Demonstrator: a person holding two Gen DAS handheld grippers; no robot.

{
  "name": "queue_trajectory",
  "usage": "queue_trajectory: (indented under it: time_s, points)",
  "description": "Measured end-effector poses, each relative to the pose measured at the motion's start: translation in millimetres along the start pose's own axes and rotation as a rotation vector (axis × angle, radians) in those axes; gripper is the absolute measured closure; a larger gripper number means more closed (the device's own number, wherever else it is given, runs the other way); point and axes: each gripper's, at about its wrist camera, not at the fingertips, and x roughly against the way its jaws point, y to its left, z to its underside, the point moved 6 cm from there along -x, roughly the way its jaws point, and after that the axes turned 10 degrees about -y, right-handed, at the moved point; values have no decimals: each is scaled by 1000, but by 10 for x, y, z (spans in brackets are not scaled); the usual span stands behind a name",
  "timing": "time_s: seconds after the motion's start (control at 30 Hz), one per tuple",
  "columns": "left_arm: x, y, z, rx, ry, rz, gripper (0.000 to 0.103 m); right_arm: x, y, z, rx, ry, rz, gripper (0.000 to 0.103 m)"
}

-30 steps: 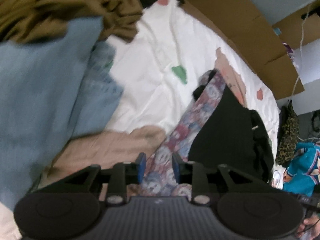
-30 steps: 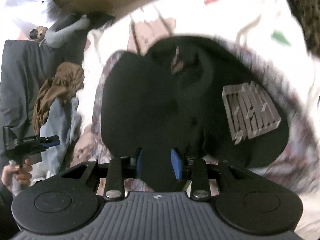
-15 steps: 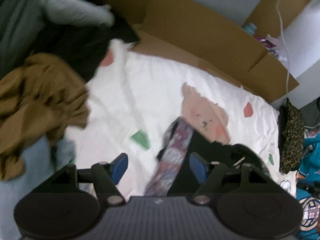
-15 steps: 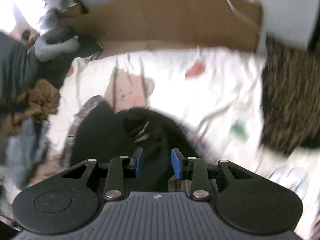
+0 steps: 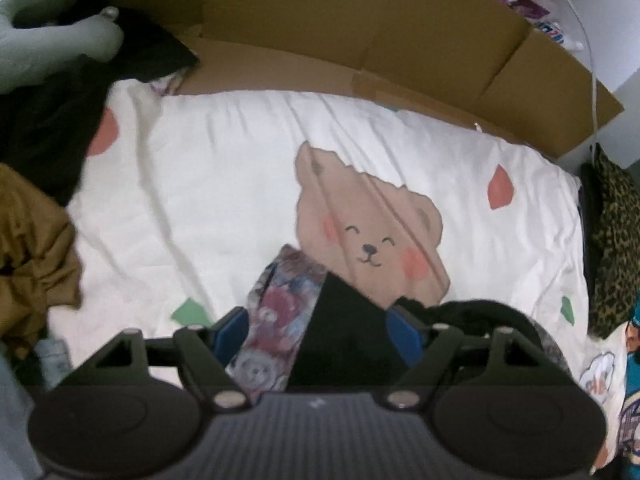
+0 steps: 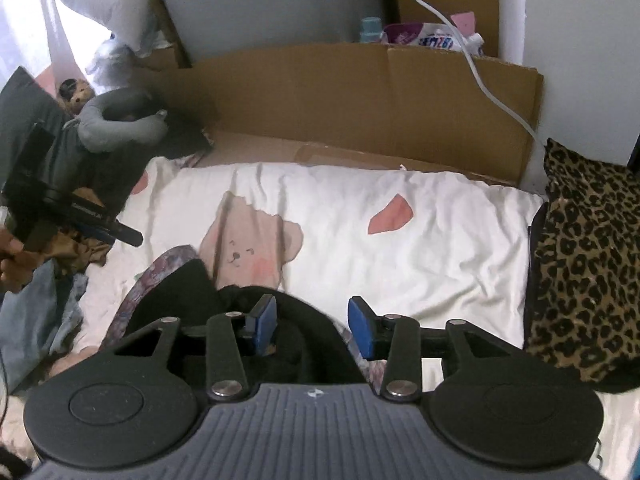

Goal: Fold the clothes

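You have let go of the black top (image 5: 344,332): both tongs, left (image 5: 318,334) and right (image 6: 312,326), are opening, pinching nothing. Next, pick 1 edge to fold.

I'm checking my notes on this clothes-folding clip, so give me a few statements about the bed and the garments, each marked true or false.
1. The white sheet has a smiling bear print. True.
2. The black garment lies partly over a patterned cloth. True.
3. The leopard-print fabric lies at the left edge of the bed. False: it is at the right edge.
4. The right gripper clamps the black garment. False: its jaws are opening, pads off the cloth.
5. Brown cardboard stands behind the bed. True.
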Motion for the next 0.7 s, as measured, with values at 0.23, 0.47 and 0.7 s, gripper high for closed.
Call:
queue_trajectory:
  time_s: [0.23,0.47,0.7]
  points:
    - [-442,50,110,9,81,-35,25,-580,-155,312,-45,43,5,55]
    - [-691,113,246,21,132,16,19,-957,-188,643,-108,99,-36,48]
    - [-753,176,301,49,69,67,19,-1209,-287,826,-97,138,-13,42]
